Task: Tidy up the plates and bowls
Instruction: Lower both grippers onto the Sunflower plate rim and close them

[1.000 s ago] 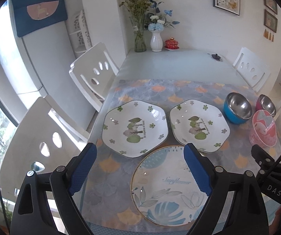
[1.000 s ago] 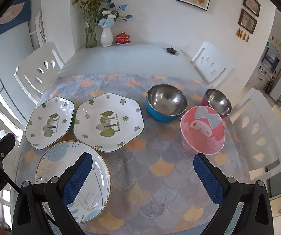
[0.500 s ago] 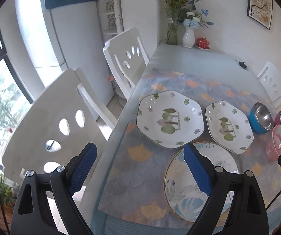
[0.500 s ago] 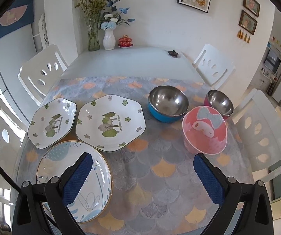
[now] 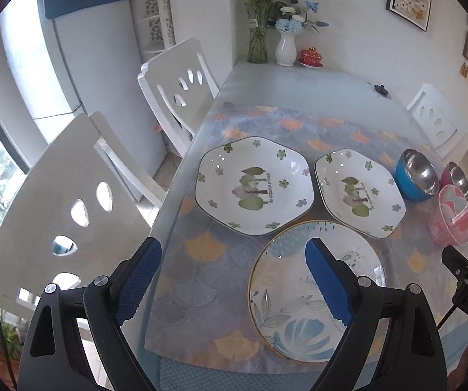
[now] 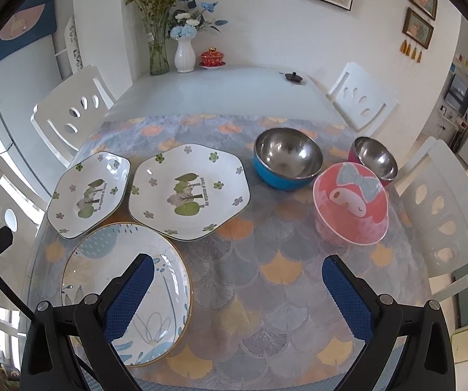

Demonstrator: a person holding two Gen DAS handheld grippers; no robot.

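Two tongs hang above the worktop (image 6: pixel 220 97), each spread wide and gripping nothing. The left tongs (image 5: pixel 232 260) are fully released; their blue pads (image 5: pixel 326 285) touch no dish. Seen past the right-hand pad lies the round leaf-print plate (image 5: pixel 299 299), flat on the patterned mat (image 5: pixel 201 273), with its blue leaf motif toward the tongs. Ahead of these tongs sits the larger hexagonal tree plate (image 5: pixel 253 185), and to its right, just beside it, the smaller hexagonal tree plate (image 5: pixel 359 192); both lie flat, their printed trees upright as viewed from the tongs, the caption line running to the right of the trunk.

The right tongs (image 6: pixel 234 280) are likewise released, with bare mat between their pads. The round plate lies under the left pad in this view. Ahead and to the left are the two hexagonal plates, edges nearly touching. Ahead and slightly right stands the blue steel-lined bowl (image 6: pixel 287 163), mouth up. Further right is the magenta steel-lined bowl (image 6: pixel 375 159), also mouth up. Nearer the tongs than both is the pink cartoon bowl (image 6: pixel 351 203), its mouth tilted toward the camera, its rim just beside the magenta bowl.

At the far end of the worktop stand a glass vase (image 6: pixel 159 55), a white vase (image 6: pixel 184 55) and a red lidded cup (image 6: pixel 212 57). White chairs (image 6: pixel 71 110) flank the sides.
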